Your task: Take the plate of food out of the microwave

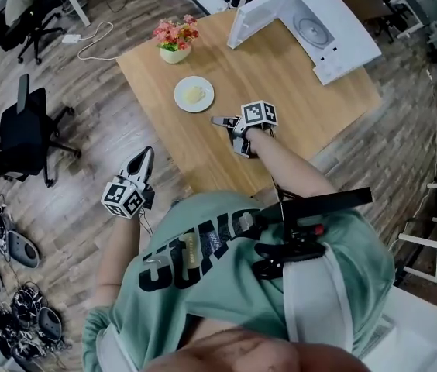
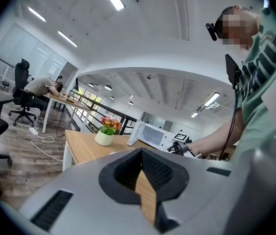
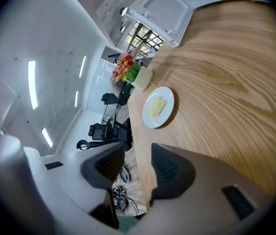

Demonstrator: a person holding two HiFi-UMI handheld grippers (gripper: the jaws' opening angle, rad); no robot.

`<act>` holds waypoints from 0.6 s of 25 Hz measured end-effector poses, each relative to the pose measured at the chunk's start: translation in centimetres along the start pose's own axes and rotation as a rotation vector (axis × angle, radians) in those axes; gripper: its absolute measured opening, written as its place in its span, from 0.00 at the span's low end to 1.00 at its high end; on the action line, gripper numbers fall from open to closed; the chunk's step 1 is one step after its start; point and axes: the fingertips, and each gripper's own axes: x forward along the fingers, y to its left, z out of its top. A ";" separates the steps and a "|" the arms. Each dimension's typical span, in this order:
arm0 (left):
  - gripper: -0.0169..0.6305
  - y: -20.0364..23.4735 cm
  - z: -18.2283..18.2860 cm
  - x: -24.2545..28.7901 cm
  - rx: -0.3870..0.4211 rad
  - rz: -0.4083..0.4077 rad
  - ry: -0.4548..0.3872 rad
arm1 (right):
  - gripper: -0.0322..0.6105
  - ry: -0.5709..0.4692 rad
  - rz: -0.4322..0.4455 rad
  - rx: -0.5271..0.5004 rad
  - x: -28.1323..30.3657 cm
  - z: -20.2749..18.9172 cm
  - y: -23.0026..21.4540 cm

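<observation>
The plate of food (image 1: 194, 94) sat on the tabletop (image 1: 280, 76), outside the open microwave (image 1: 335, 37). My right claw (image 1: 228, 132), released and empty, was near the plate. My left claw (image 1: 144, 161), clenched on nothing, hung well apart from it.

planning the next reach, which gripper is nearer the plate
The right gripper: it is over the table, just beside the plate. The left gripper hangs off the table's near edge, over the floor, farther from the plate.

Plate (image 1: 194, 94) on table (image 1: 288, 91); flowerpot (image 1: 176, 51) at plate's 11 o'clock, microwave (image 1: 311, 29) at 2 o'clock.
</observation>
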 end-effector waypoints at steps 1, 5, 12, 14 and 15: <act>0.03 0.0 0.3 -0.4 0.004 -0.018 -0.006 | 0.31 -0.023 0.009 0.006 -0.6 -0.2 0.4; 0.03 -1.0 1.6 -2.0 0.032 -0.119 -0.007 | 0.31 -0.155 0.054 0.029 -4.2 -1.9 2.9; 0.03 -3.0 4.5 -5.3 0.075 -0.200 -0.006 | 0.26 -0.317 0.169 -0.022 -10.6 -4.9 8.6; 0.03 -4.1 5.7 -6.1 0.102 -0.197 -0.016 | 0.19 -0.380 0.196 -0.079 -13.3 -3.7 10.7; 0.03 -4.6 6.3 -6.5 0.116 -0.192 -0.022 | 0.14 -0.417 0.211 -0.117 -14.8 -2.8 11.9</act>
